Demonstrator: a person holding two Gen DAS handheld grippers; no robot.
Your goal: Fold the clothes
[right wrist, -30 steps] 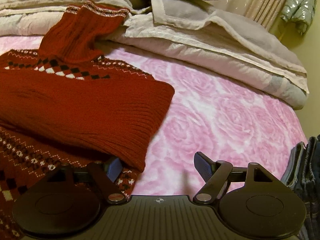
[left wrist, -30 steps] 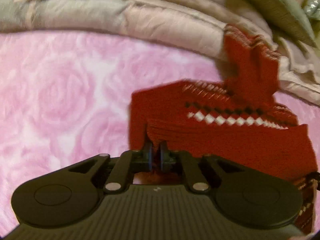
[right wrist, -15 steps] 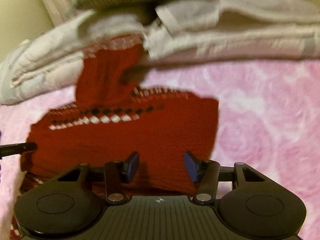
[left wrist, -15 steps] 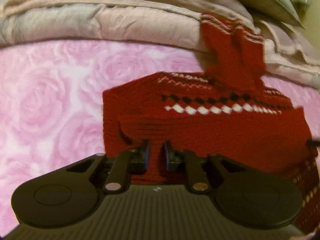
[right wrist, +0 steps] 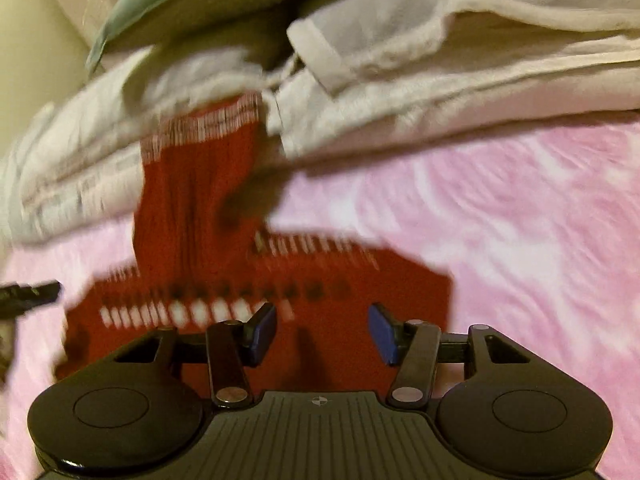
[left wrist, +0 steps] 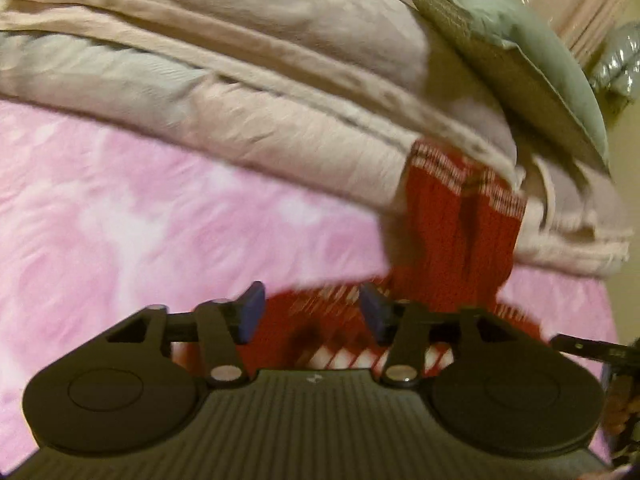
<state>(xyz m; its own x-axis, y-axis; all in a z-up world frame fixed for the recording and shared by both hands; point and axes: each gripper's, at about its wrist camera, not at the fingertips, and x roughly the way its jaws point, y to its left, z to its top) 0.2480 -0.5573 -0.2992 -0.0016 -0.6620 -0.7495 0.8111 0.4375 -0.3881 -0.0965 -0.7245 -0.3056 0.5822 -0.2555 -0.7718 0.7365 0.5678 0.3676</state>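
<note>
Left gripper (left wrist: pixel 308 314) now spread wide, red sweater (left wrist: pixel 452 240) released since a second ago. Right gripper (right wrist: pixel 322 334) kept spread, nothing grasped, sweater (right wrist: pixel 352 280) centred lower in frame.

Pink rose bedspread (left wrist: pixel 160 220) — beige quilt (right wrist: pixel 480 92), green pillow (left wrist: pixel 520 68) behind.

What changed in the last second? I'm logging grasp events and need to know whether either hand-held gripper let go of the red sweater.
The left hand-held gripper, shut on the red sweater a second ago, has opened and released it. The right hand-held gripper swung from the sweater's side to face it, jaws open throughout. The sweater stays folded on the pink bedspread, its sleeve against the beige bedding.
</note>
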